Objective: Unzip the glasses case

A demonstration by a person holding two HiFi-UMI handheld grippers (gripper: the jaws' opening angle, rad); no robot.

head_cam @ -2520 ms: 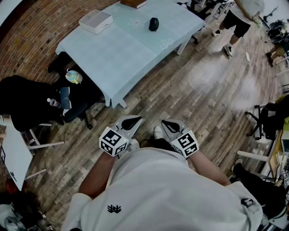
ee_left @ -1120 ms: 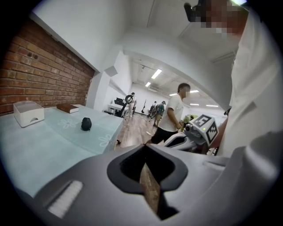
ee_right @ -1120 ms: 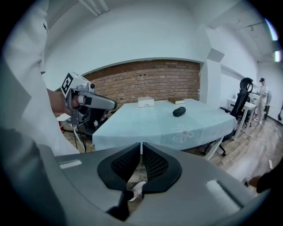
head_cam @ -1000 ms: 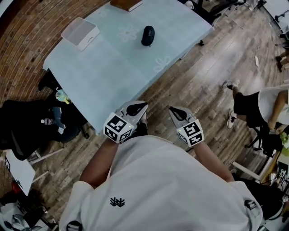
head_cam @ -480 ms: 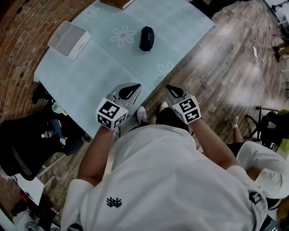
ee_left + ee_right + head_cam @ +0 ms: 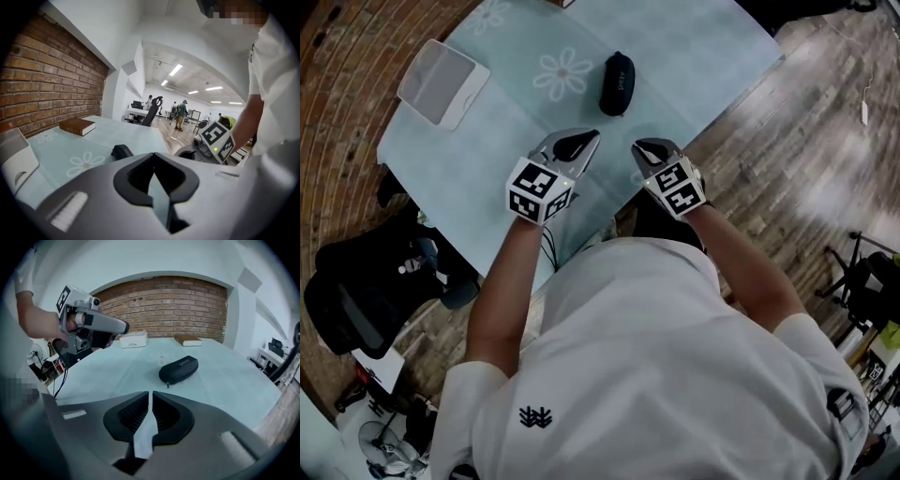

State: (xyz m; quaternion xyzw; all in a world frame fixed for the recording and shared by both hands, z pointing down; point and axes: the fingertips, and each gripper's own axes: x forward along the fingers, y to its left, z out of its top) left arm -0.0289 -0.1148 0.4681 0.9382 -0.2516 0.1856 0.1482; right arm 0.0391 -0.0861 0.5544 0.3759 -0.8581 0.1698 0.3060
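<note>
1. Hovering over the near part of the tabletop (image 6: 469,159), the left claw (image 6: 592,136) and the right claw (image 6: 637,145) both sit short of the glasses case (image 6: 617,83). I judge the step in hand to be the approach, with the zip not yet touched.
2. The case lies shut on the pale cloth, beyond the two claws and roughly between them in the head view, touching neither. A white tray (image 6: 442,82) sits well apart to the left.
3. In the right gripper view a small zip pull (image 6: 167,386) hangs at the near end of the case (image 6: 179,370), facing the right claw.
4. The next move probably calls for one claw to steady the body of the case while the other pinches that pull and runs it round the seam. Both would have to spread first — and the pull is small, so the aim must be fine.
5. The left claw (image 6: 153,154) has its jaws pressed together at the tips. Nothing is between them and they touch nothing.
6. The right claw (image 6: 150,393) is drawn together to a thin slit — empty, and held clear above the tabletop.
</note>
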